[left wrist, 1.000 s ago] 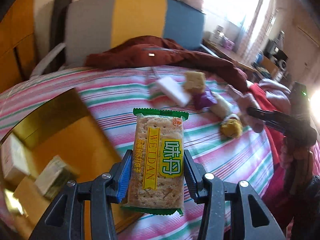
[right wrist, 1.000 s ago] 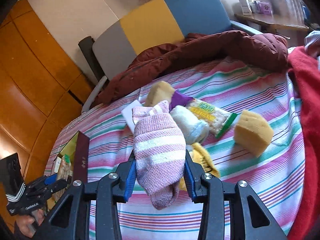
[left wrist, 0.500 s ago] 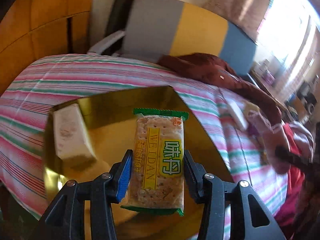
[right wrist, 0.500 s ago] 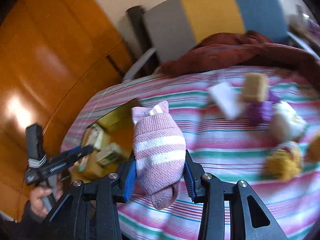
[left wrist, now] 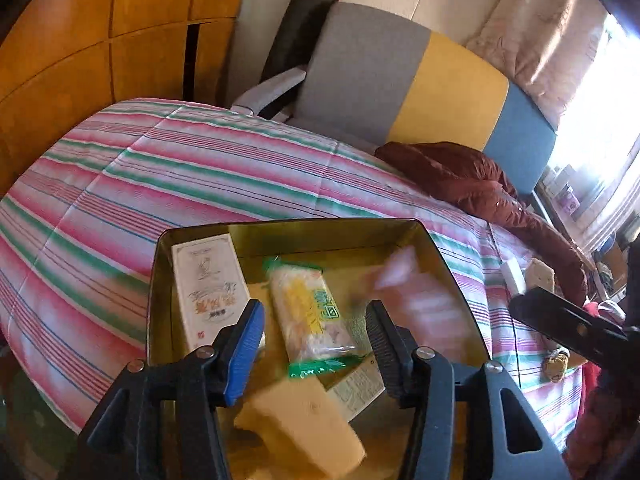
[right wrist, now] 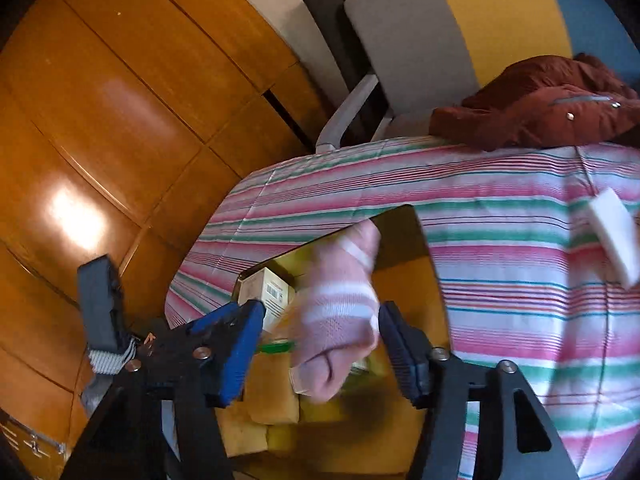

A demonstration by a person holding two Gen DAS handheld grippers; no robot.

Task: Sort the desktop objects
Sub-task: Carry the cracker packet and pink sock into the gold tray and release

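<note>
A gold box [left wrist: 192, 236] sits on the striped bedcover. My left gripper [left wrist: 316, 340] is open above it, and the cracker packet [left wrist: 308, 316] lies loose in the box below the jaws. My right gripper [right wrist: 320, 344] is open over the same gold box [right wrist: 404, 216], and the pink striped sock [right wrist: 340, 316] is blurred between its jaws, free of the pads. The sock also shows as a pink blur in the left wrist view [left wrist: 412, 292]. A white carton [left wrist: 208, 288] and a yellow sponge [left wrist: 304, 428] lie in the box.
A white eraser [right wrist: 616, 236] lies on the striped cover to the right. A brown jacket [left wrist: 472, 184] lies at the far edge before a grey, yellow and blue chair [left wrist: 400, 80]. Orange wooden wardrobe panels [right wrist: 120, 120] stand on the left. The other gripper's body [left wrist: 568, 332] reaches in from the right.
Both grippers moved over the gold box and opened. The cracker packet dropped into the box from the left gripper. The sock came loose from the right gripper.
</note>
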